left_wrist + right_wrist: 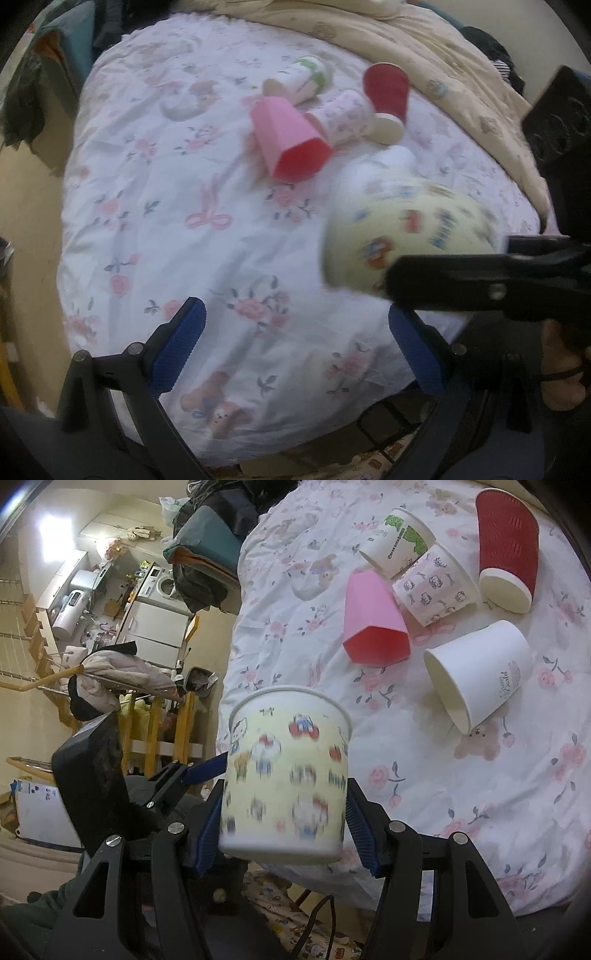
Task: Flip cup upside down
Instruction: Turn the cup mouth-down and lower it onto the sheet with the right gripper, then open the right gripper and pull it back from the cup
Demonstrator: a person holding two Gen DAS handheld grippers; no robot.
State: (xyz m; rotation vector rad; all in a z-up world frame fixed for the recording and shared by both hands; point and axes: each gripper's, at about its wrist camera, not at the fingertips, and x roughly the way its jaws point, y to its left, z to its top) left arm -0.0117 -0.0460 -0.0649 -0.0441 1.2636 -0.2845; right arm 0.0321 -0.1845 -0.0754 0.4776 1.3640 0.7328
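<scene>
Six cups: five lying on the bedspread (461, 794), one yellow cup (288, 786) clamped in right gripper (284, 830); left gripper (295, 347) released.

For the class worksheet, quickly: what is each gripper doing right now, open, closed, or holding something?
Left gripper: open, holding nothing, above the floral bedsheet.
Right gripper: closed on the yellow cartoon cup, held clear of the bed.

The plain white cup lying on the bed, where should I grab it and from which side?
Grip the white cup across its side wall near the middle, coming from above. It lies on its side, mouth toward the bed's edge, apart from the pink cup, so both flanks are free. That's a judgement.
</scene>
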